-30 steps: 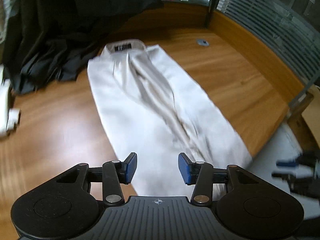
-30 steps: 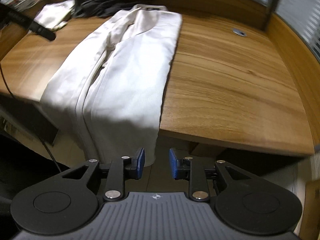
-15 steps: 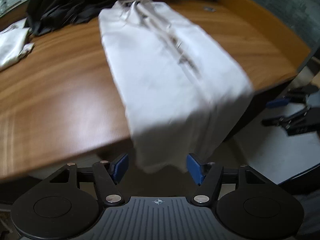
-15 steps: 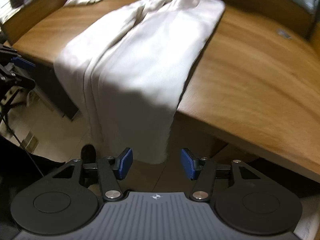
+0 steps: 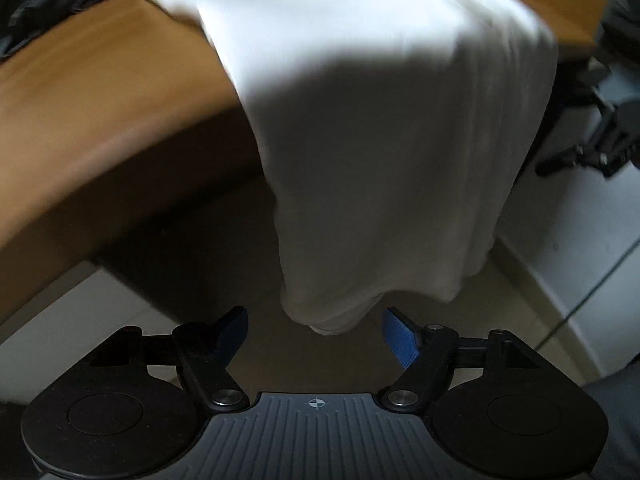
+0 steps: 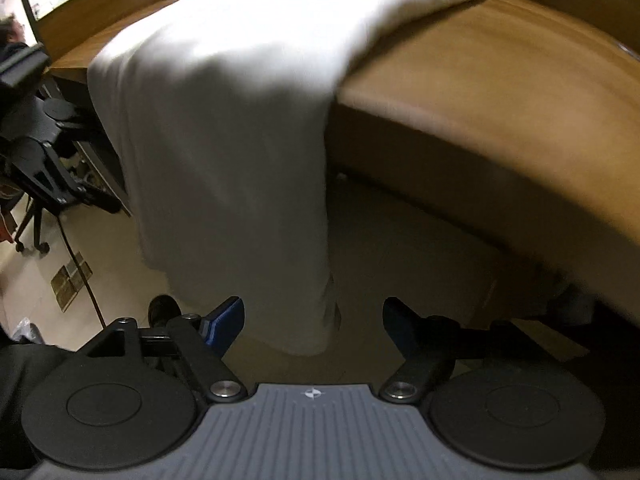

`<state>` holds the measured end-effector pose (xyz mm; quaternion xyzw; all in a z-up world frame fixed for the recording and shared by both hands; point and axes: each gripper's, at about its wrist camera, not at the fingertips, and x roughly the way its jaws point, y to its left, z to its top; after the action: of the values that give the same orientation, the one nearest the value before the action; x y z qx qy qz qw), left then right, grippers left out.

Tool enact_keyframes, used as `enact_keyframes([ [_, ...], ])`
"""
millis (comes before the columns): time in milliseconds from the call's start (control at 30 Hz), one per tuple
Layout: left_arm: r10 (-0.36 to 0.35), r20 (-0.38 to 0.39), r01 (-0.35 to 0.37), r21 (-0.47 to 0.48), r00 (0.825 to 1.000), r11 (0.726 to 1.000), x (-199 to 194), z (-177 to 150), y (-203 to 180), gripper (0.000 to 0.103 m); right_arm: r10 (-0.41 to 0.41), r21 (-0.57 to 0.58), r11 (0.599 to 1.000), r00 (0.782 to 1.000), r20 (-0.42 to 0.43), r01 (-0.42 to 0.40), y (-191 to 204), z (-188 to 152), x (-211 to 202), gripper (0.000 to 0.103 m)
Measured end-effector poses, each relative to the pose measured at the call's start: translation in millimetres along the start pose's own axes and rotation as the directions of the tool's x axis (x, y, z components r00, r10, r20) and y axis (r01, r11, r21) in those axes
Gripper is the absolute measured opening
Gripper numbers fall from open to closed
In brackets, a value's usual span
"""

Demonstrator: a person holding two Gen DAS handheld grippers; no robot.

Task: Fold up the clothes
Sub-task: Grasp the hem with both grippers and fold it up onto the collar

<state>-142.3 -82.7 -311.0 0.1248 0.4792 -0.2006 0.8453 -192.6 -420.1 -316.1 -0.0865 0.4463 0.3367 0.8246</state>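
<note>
Both claws, left (image 5: 314, 330) and right (image 6: 312, 326), gape wide just below the shirt's (image 5: 380, 140) hanging hem, seemingly not touching it.

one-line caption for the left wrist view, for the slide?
Open left gripper below the hanging hem of a white garment draped over the wooden table edge.

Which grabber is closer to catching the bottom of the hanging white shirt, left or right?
Probably the left gripper: the white shirt hem dips right between its open jaws. The right gripper is open too, but the hem's corner hangs nearer one finger, less centred. It's close; both could grab soon.
</note>
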Motion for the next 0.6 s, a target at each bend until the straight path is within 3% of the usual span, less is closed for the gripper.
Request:
enact_keyframes([
  [233,-0.042,0.075,0.037,0.070,0.996,0.997,42,-7,6,0.075,0.081,-0.048,0.996,0.993,0.088,-0.077,-2,-22,46,0.081],
  [300,-0.068,0.104,0.058,0.091,0.992,0.994,50,-5,7,0.075,0.107,-0.062,0.993,0.989,0.102,-0.101,1,-24,55,0.075],
  [367,-0.106,0.122,0.094,0.102,0.987,0.990,58,-2,9,0.062,0.141,-0.062,0.989,0.985,0.102,-0.135,2,-26,60,0.061],
  [433,-0.172,0.087,0.159,0.141,0.981,0.977,64,-2,7,0.022,0.179,-0.032,0.984,0.980,0.084,-0.177,2,-28,59,0.021],
  [467,-0.209,0.053,0.198,0.161,0.977,0.967,66,-2,5,0.011,0.200,-0.011,0.980,0.977,0.072,-0.200,2,-28,58,0.013],
  [500,-0.240,0.031,0.231,0.165,0.970,0.959,66,-3,4,0.005,0.223,0.008,0.975,0.973,0.062,-0.224,2,-28,54,0.005],
  [600,-0.302,0.003,0.298,0.154,0.953,0.942,49,-4,3,0.005,0.300,0.049,0.952,0.953,0.045,-0.302,11,-25,24,0.004],
])
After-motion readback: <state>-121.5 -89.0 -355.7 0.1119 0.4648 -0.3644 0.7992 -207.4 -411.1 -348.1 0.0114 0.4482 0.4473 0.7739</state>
